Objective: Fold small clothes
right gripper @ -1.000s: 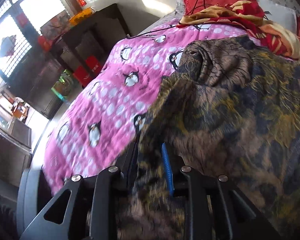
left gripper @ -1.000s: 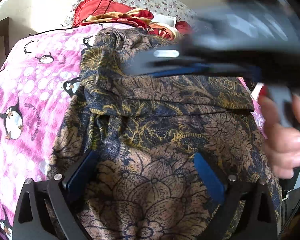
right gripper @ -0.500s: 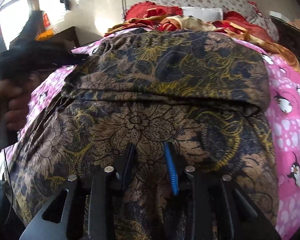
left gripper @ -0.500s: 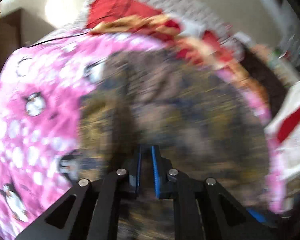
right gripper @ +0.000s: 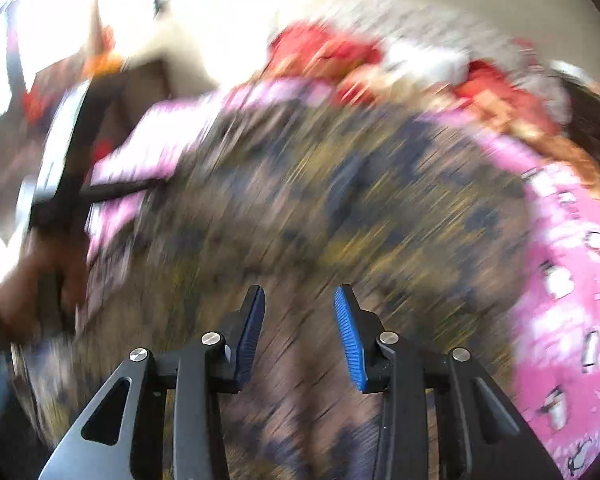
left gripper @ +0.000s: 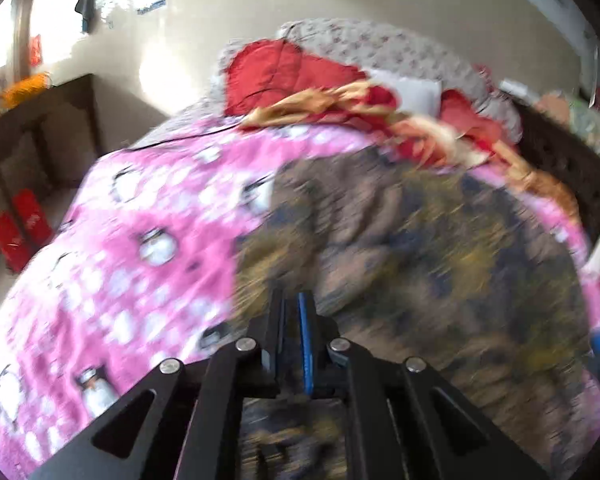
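Since the earlier frame, left tool point(left gripper: 292, 312) was closed from wide to a near-shut pinch on the batik-print garment point(left gripper: 440, 248), spread on the penguin bedspread point(left gripper: 132, 248). Right tool point(right gripper: 300, 328) part-open, nothing clamped. Step: fold under way; next, edge carried across.

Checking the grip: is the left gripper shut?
Shut: the left gripper has its pads nearly together, apparently pinching the patterned cloth.

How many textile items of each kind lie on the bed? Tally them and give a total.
Brown floral garment: 1
Pink penguin blanket: 1
Red cushion: 1
Red and gold cloth heap: 1
Floral pillow: 1
Total: 5
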